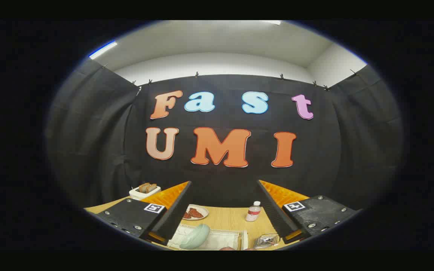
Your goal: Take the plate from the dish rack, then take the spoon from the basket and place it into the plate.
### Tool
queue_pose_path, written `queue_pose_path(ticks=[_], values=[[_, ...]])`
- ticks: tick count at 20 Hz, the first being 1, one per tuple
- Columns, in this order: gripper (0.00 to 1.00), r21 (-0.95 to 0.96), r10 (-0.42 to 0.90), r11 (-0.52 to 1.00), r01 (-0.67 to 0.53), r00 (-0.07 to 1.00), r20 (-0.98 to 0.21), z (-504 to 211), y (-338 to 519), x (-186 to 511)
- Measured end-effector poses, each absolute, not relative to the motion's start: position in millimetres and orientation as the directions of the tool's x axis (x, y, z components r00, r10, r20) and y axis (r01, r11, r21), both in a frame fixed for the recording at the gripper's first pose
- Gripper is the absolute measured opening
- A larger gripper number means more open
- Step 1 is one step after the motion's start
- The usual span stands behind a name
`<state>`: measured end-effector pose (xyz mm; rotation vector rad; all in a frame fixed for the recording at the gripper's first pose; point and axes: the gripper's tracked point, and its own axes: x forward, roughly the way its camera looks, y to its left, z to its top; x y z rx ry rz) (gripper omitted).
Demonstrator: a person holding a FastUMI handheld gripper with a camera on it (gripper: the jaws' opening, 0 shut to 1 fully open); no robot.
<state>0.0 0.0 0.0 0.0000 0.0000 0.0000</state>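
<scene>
Wooden tabletop [224, 218] against black cloth, seen along my tool. Pale green plate [195, 236], smooth and glazed, stands tilted in the white dish rack [224, 239], low between my fingers and nearer the left one; reaching it calls for a downward move. My gripper [224, 205] is spread wide, holding nothing. Beyond: small plate of reddish food [195, 213], plastic bottle [253, 211], tray of bread [145, 190].
</scene>
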Motion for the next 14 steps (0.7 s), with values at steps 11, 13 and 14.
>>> queue_pose_path(ticks=[11,13,14], values=[[0.99,0.04,-0.037,0.998,0.038,0.999,-0.024,5.3,-31.2,-6.1],[0.98,0.037,-0.033,0.999,0.034,0.999,-0.034,3.5,-38.0,-3.9],[0.99,0.033,-0.024,0.999,0.025,0.999,-0.045,0.1,-40.1,-2.7]])
